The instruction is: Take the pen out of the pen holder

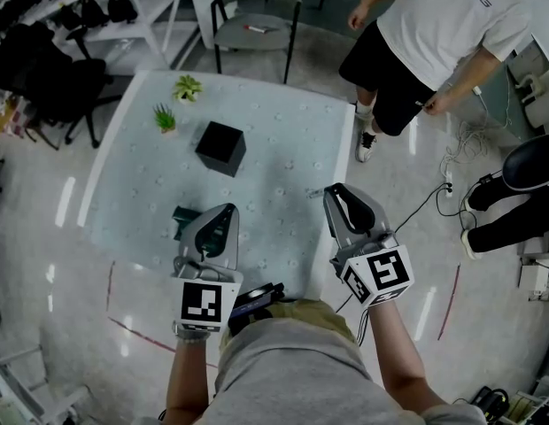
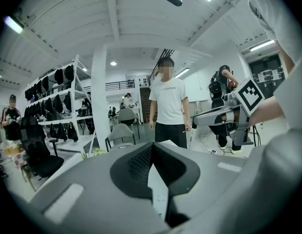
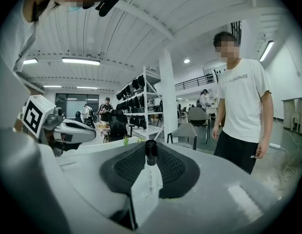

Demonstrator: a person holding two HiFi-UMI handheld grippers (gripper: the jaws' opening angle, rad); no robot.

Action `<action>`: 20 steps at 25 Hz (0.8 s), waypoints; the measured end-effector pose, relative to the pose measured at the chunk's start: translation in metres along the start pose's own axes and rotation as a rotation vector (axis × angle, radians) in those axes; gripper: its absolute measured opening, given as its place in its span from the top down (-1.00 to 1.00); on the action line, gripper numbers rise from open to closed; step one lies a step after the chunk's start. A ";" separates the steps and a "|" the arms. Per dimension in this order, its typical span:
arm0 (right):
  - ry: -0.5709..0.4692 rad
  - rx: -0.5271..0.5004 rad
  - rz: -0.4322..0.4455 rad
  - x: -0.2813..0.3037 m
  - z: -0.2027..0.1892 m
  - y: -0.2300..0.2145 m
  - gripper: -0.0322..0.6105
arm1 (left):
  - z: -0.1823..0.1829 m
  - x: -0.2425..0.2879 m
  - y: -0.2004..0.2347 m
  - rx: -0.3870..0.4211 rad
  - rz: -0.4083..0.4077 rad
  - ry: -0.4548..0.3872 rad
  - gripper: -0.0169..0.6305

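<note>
Right tongs (image 3: pixel 151 146) grip an upright pen (image 3: pixel 150 177) over the desk (image 1: pixel 283 140); left tongs (image 2: pixel 152 146) are closed and empty. Beyond, well apart, stands the black holder (image 1: pixel 221 148), with a person (image 1: pixel 434 34) behind the desk.

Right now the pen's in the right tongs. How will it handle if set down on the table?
The pen looks slim and rigid, so it is probably light and stiff. Its round black end suggests it may roll on the smooth table. The right tongs seem to pinch it near their tips, so it could pivot or slip.
</note>
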State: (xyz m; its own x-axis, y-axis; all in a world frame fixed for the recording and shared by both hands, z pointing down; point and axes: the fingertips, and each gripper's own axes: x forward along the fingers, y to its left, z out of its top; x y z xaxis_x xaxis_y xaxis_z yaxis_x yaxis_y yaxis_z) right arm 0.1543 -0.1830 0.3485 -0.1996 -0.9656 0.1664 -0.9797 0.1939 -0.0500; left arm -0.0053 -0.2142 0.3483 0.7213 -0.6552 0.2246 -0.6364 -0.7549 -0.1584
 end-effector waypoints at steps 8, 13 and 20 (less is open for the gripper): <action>0.001 -0.006 0.001 -0.001 -0.002 0.002 0.69 | -0.001 -0.001 0.000 -0.004 0.004 -0.004 0.91; -0.002 -0.006 0.010 0.000 -0.002 0.005 0.69 | -0.003 -0.001 0.001 -0.006 0.006 -0.002 0.91; -0.003 -0.009 0.016 0.002 0.000 0.008 0.69 | 0.000 -0.001 0.002 0.006 0.002 -0.010 0.91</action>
State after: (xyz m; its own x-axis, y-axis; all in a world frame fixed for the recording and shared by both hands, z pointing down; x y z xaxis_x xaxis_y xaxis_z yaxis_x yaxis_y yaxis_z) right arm 0.1459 -0.1831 0.3486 -0.2155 -0.9628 0.1629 -0.9765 0.2111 -0.0442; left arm -0.0069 -0.2151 0.3477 0.7228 -0.6569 0.2145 -0.6361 -0.7538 -0.1648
